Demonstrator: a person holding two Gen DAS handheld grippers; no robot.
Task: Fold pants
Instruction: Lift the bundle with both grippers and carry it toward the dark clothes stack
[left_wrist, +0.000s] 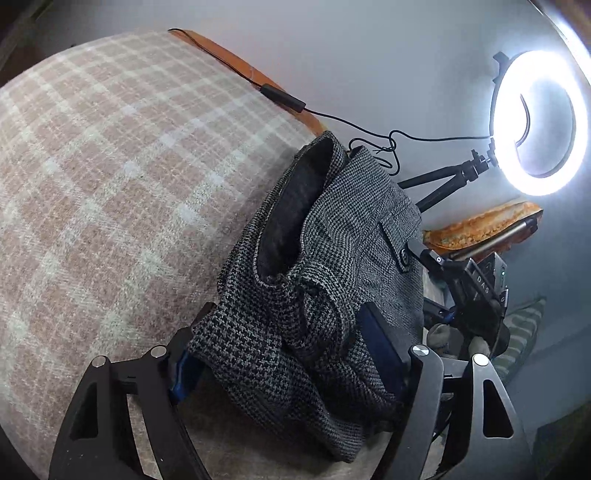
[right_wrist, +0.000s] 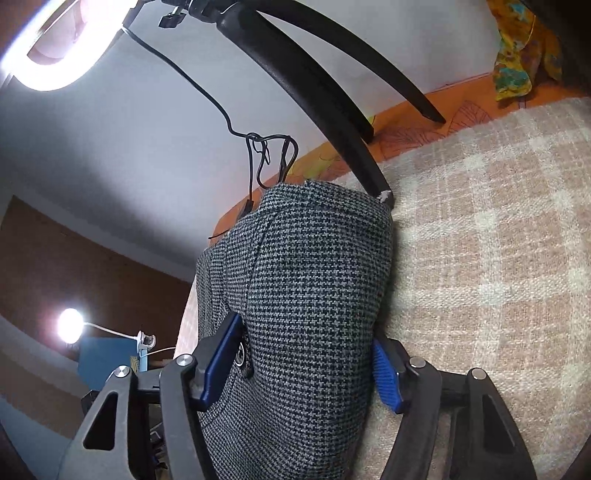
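Two sets of fingers — left gripper (left_wrist: 291, 354), right gripper (right_wrist: 306, 365) — straddle the bunched pants (left_wrist: 325, 258), seemingly pinching; the pants' long axis runs away toward the ring light (left_wrist: 539, 122).

1. We see the right tool (right_wrist: 308, 363) with a thick fold of the houndstooth pants (right_wrist: 306, 280) between its blue pads (right_wrist: 386, 376), each pad against the cloth.
2. The pants lie on a plaid blanket (right_wrist: 491, 258).
3. A tripod leg (right_wrist: 354, 147) touches the fold's far edge; a ring light (right_wrist: 55, 55) glows upper left.
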